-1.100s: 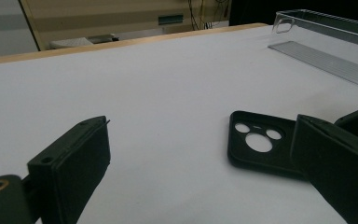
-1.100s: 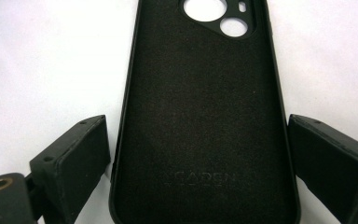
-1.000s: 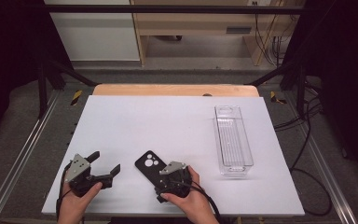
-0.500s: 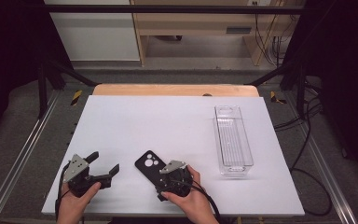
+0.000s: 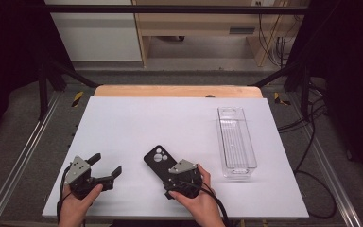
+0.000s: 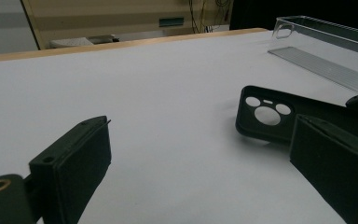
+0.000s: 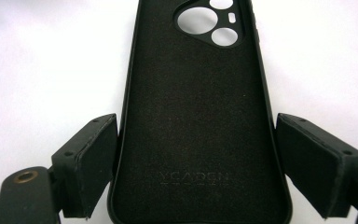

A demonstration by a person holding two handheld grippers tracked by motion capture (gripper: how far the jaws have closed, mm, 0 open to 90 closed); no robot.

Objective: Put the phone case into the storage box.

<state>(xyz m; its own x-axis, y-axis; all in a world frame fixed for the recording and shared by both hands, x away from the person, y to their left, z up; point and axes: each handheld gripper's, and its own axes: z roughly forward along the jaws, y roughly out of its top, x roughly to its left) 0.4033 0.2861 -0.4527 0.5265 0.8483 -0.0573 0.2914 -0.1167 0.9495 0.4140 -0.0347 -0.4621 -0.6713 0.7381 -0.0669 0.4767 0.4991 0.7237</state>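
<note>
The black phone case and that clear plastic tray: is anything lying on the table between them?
Nothing: the high view shows bare white table between the black phone case and the clear plastic tray.

Black soft phone case point(image 5: 158, 159) lies near table point(image 5: 170, 118) front centre; clear oblong plastic tray point(image 5: 236, 142) well right, farther back.

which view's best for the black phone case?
Right gripper view: the black phone case lies open side up between the right gripper jaws. High view shows its camera end; left gripper view shows that end obliquely.
</note>
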